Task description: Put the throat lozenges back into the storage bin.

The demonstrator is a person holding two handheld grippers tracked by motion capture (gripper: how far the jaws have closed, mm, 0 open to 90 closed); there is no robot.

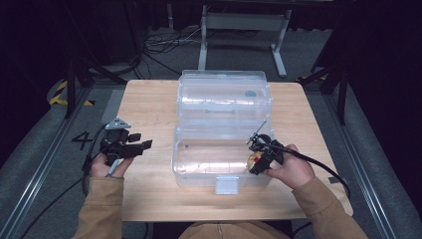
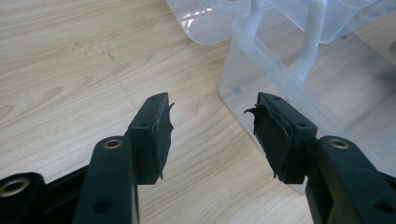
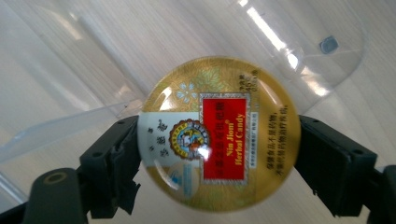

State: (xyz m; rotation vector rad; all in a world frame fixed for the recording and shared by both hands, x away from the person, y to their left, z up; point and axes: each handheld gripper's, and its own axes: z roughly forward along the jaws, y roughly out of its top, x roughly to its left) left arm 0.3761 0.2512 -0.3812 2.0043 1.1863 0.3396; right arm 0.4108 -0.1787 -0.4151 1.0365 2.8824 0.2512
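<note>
Right gripper [image 1: 260, 160] has its jaws clamped on the round candy tin [image 3: 219, 133], held over the open clear box [image 1: 199, 169] at its right end. Lower it flat inside, then release — no dropping. Left gripper [image 2: 212, 126] idles w/ jaws apart above the tabletop [image 2: 70, 70], beside the box.

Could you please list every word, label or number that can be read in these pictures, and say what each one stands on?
"Nin Jiom Herbal Candy": red panel on the round gold candy tin gripped by the right tool.
Chinese characters on the tin's white panel and gold rim: too small and blurred to read.
"4": dark mark on the grey floor left of the light wooden table.
Clear plastic box: no text.
</note>
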